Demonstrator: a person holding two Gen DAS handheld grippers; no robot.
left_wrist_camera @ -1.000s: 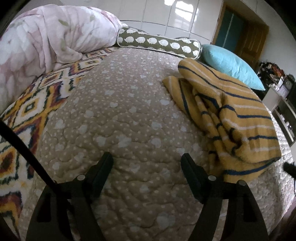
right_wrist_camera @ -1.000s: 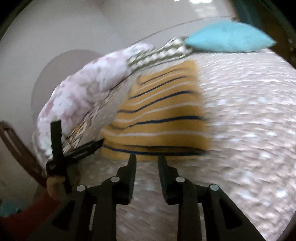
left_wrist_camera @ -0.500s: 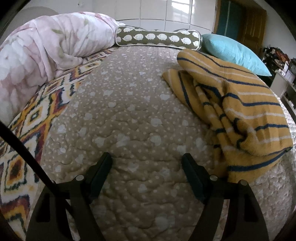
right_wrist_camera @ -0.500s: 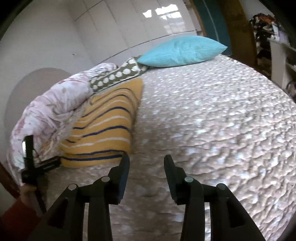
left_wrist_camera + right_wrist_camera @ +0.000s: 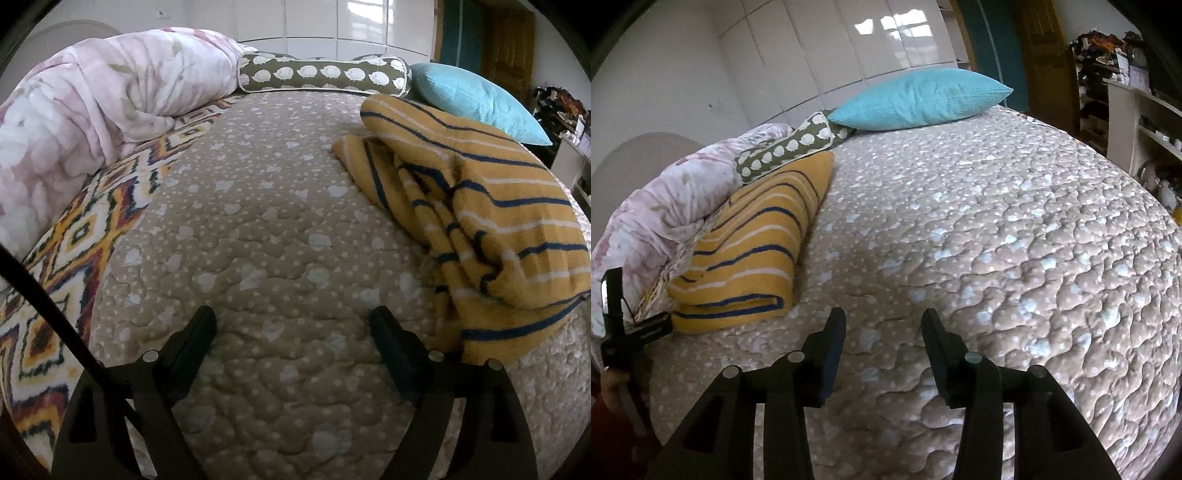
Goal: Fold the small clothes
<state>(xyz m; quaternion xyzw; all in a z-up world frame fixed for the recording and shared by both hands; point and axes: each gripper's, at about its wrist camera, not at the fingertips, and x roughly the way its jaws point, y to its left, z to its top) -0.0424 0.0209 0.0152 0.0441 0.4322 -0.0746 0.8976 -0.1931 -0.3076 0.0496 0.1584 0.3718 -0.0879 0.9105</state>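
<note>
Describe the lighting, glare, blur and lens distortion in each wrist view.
Left wrist view: sharp, dim soft daylight, window glare on the glossy cabinets, fisheye bulges the quilted bedspread, corners vignetted black. Right wrist view: sharp too, brighter sheen across the bedspread, same cabinet glare, curved edges; striped yellow garment clear.

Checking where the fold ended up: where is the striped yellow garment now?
The yellow garment lies folded on the bed, right in the left wrist view, left in the right, below the sheep-print bolster.

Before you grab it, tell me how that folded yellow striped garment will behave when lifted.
The yellow striped garment is probably floppy: its loosely stacked folds sag. Lifted by one edge, the layers would likely fall open. Its fuzzy knit looks grippy, unlikely to slip.
</note>
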